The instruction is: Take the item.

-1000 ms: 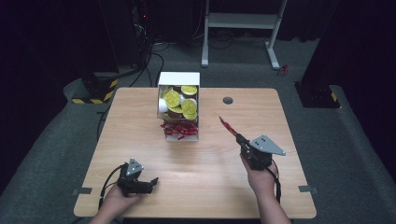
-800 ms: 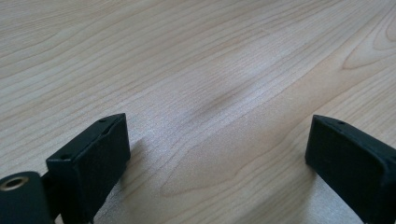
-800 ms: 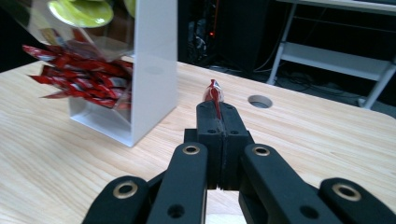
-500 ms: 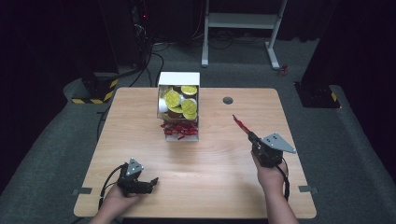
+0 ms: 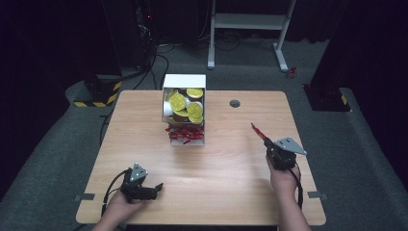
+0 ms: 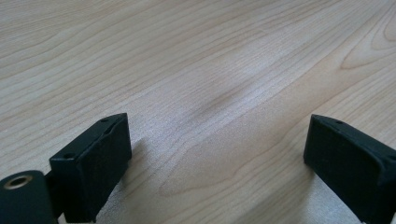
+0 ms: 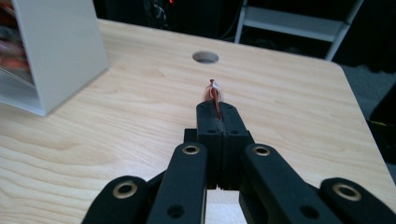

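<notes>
Pale wood tabletop (image 5: 221, 163) with a cable hole (image 5: 235, 103), grey carpet around it, dark room behind. Your right gripper (image 5: 266, 142) stands over the table's right side, jaws clamped on a thin red packet (image 5: 257, 130) that juts forward. Your left gripper (image 5: 153, 187) rests near the front edge, jaws wide, nothing between them. White dispenser box (image 5: 184, 81) at centre-back; its contents are hard to make out.
</notes>
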The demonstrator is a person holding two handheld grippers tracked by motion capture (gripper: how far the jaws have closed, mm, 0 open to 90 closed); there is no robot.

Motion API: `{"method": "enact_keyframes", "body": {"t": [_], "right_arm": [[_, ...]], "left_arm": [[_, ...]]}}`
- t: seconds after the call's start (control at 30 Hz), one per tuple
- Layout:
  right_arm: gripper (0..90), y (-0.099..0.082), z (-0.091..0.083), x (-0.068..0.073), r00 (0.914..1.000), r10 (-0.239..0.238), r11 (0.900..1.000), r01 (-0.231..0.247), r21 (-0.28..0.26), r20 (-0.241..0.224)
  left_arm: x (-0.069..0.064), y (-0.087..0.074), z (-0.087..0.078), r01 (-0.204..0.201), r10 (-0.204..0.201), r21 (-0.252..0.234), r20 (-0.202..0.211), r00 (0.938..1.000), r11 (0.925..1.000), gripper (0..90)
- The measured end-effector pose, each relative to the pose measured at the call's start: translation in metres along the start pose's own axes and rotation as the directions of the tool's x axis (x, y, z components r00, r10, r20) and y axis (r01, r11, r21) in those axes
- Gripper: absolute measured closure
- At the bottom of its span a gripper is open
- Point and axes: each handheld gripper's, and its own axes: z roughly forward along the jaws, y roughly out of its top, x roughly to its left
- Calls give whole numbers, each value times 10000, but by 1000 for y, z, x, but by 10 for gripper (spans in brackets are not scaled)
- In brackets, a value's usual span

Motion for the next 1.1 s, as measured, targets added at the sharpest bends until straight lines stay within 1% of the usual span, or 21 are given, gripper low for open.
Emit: {"method": "enact_keyframes", "body": {"t": [0.27, 0.6, 0.73, 0.77, 0.93, 1.1], "right_arm": [[896, -11, 13, -3, 9997, 96, 9991, -105, 420, 208], [895, -14, 18, -3, 9996, 115, 9984, -129, 542, 265], [893, -15, 20, -3, 9996, 4, 9984, -19, 559, 267], [892, -15, 21, -2, 9996, 27, 9982, -44, 599, 279], [887, -19, 29, -1, 9992, -162, 9957, 128, 922, 363], [884, -23, 37, -1, 9990, -139, 9919, 84, 1270, 428]], "left_arm": [[0, 0, 0, 20, -20, -11, 4, 10000, 10000, 84], [0, 0, 0, 30, -30, -12, 38, 10000, 10000, 88], [0, 0, 0, 24, -24, -23, 30, 10000, 10000, 89], [0, 0, 0, 26, -26, -26, 28, 10000, 10000, 89], [0, -1, 0, 15, -14, -56, 22, 10000, 10000, 92], [0, -1, -1, -3, 3, -60, 13, 10000, 10000, 94]]}}
